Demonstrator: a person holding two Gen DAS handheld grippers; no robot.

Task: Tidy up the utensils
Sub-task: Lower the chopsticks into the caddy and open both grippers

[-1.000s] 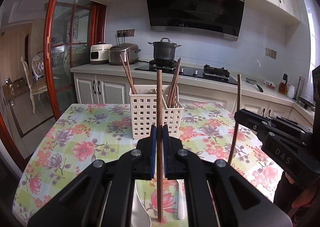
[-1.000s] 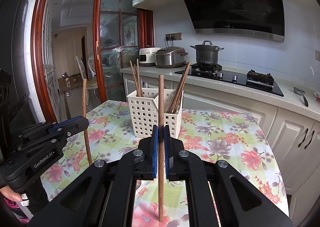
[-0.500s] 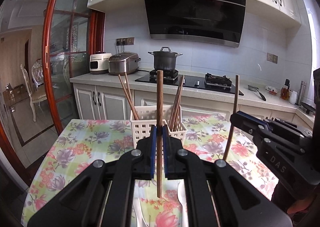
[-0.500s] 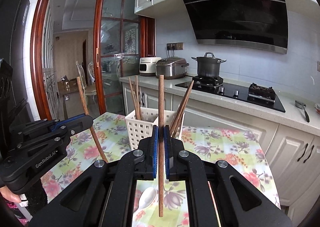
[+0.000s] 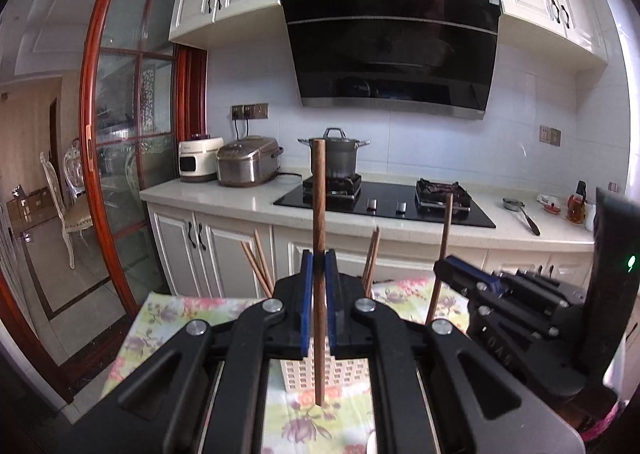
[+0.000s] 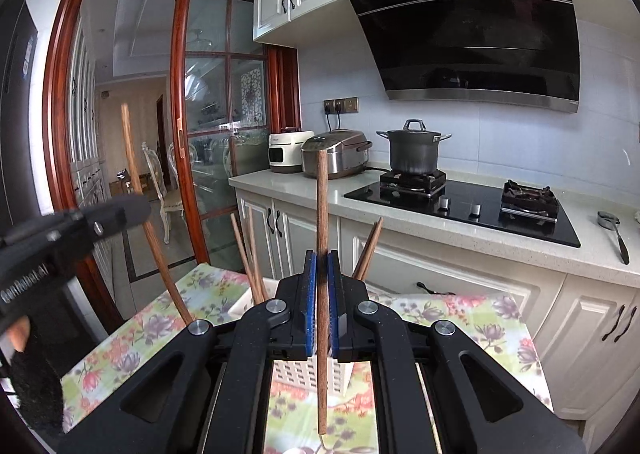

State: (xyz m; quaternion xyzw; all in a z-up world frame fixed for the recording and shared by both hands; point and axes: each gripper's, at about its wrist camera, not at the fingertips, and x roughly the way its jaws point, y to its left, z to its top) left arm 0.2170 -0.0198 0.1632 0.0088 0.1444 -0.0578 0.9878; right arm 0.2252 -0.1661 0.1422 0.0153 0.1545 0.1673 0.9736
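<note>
My left gripper (image 5: 319, 266) is shut on a brown wooden chopstick (image 5: 319, 213), held upright high above the table. My right gripper (image 6: 321, 270) is shut on a second upright wooden chopstick (image 6: 321, 213). The white perforated utensil basket (image 5: 320, 374) stands below and ahead, mostly hidden by my fingers; it also shows in the right wrist view (image 6: 304, 374). Several chopsticks (image 5: 256, 262) stand in it, leaning left and right. Each gripper appears in the other's view, the right one (image 5: 444, 266) at right, the left one (image 6: 136, 209) at left.
The table has a floral cloth (image 5: 168, 318). Behind it runs a white counter (image 5: 224, 197) with a rice cooker (image 5: 248, 165), a pot (image 5: 336, 153) on a black hob and a range hood above. A red-framed glass door (image 5: 120, 173) is at left.
Both grippers have risen with their chopsticks. The basket has dropped low in both views and is now mostly hidden under the fingers.
</note>
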